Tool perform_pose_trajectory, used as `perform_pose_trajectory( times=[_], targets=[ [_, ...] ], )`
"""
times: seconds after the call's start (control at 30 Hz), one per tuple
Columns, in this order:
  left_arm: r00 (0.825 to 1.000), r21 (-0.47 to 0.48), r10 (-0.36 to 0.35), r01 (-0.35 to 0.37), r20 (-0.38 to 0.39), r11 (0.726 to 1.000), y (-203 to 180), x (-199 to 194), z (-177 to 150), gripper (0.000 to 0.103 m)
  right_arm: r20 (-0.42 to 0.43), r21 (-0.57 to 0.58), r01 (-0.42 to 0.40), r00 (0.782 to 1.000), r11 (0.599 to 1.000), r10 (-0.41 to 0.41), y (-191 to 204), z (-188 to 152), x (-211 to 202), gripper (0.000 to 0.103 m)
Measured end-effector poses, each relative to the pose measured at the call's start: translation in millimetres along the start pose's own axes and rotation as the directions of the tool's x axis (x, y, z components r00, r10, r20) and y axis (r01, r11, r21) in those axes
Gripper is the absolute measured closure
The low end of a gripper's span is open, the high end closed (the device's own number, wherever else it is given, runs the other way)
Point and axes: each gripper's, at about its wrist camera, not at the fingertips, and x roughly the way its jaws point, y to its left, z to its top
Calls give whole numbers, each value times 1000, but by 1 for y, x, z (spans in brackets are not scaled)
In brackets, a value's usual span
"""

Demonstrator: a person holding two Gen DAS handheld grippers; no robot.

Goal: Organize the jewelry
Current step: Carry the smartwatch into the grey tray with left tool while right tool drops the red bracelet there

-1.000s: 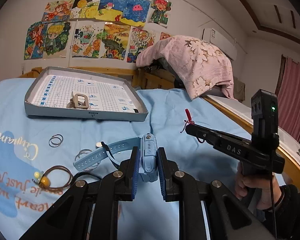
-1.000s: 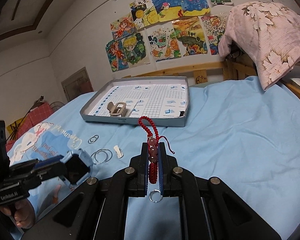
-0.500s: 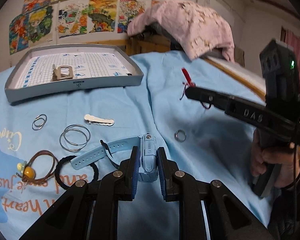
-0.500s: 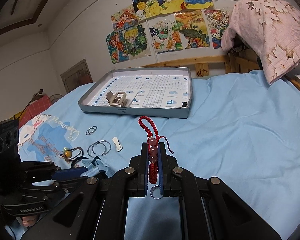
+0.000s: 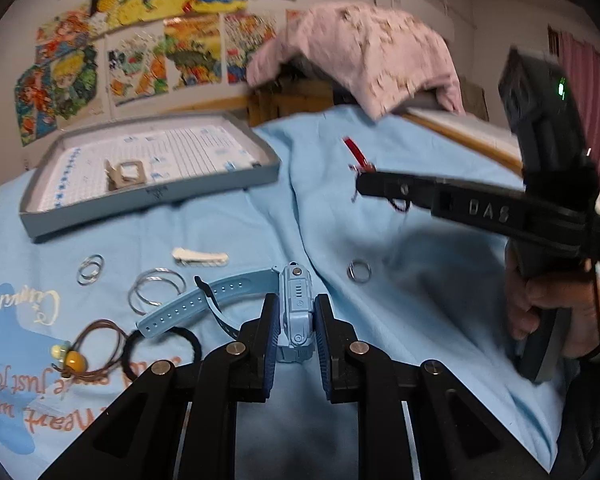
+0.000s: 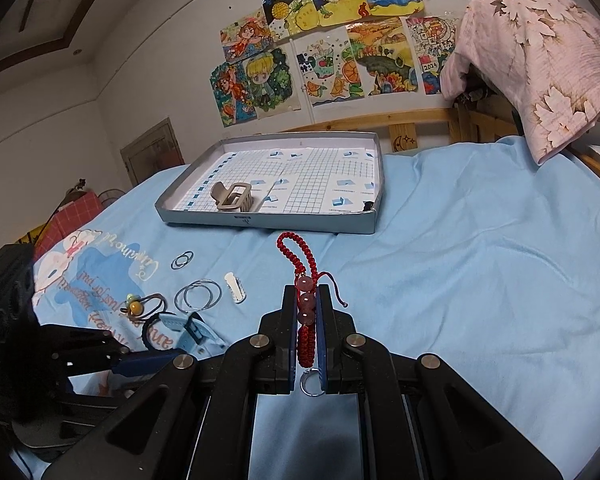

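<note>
1. The left wrist view is motion-blurred, so the wall drawings and the print inside the tray (image 5: 152, 196) cannot be read there. The tray's small front label is too small to read in either view.
2. In the right wrist view, the left tongs (image 6: 156, 356) are half hidden at the lower left edge; the blue watch (image 5: 296, 316) they carry shows there only as a strap end.
3. A hand (image 5: 540, 308) at the right edge of the left view grips the handle of the right tongs (image 6: 309, 332); the rest of the person is cut off.
4. Readable writing: "DAS" on the side of the right tongs, "2024" on one wall drawing (image 6: 430, 67), and cursive lettering, upside down and only partly legible, on the blue bed sheet (image 6: 460, 260).
5. Left tongs: closed narrowly on the watch body, with the strap hanging to the left above the sheet.
6. Right tongs: clamped fully on a red braided bracelet (image 6: 306, 312) with three dark red beads; its loop sticks forward and a small metal ring hangs behind the pads.
7. In the tray: one beige hair claw (image 6: 233, 197) and one small dark item at the near right corner.
8. On the sheet near the tray: two pairs of thin rings, one white clip (image 5: 200, 257), one single ring (image 5: 359, 271), one brown cord with a yellow bead (image 5: 76, 358), and one black hair tie (image 5: 162, 350).
</note>
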Motion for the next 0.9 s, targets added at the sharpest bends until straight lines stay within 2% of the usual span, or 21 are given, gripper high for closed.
perform_pose_trajectory(
  times=[0.1, 0.23, 0.4, 0.5, 0.6, 0.7, 0.9],
  targets=[
    [998, -47, 20, -17, 57, 999, 10, -9, 8, 87, 22, 3, -4, 1000, 1000, 4, 0, 2, -2, 95],
    [987, -118, 85, -69, 135, 991, 33, -15, 32, 86, 69, 21, -31, 997, 999, 29, 0, 16, 6, 95],
    [956, -163, 172, -135, 236, 977, 75, -9, 70, 86, 135, -47, -34, 990, 998, 40, 14, 51, 36, 95],
    [938, -184, 230, -186, 259, 965, 102, 5, 90, 86, 130, -62, -43, 990, 997, 51, 21, 65, 62, 95],
    [927, -189, 282, -240, 246, 952, 125, 24, 101, 86, 127, -57, -44, 991, 997, 51, 25, 77, 92, 95],
    [930, -201, 309, -270, 198, 942, 150, 48, 103, 86, 123, 15, -79, 989, 997, 76, 25, 85, 122, 95],
    [932, -282, 319, -264, 172, 922, 180, 73, 93, 86, 38, 13, -63, 997, 998, 63, 29, 80, 174, 95]
  ],
)
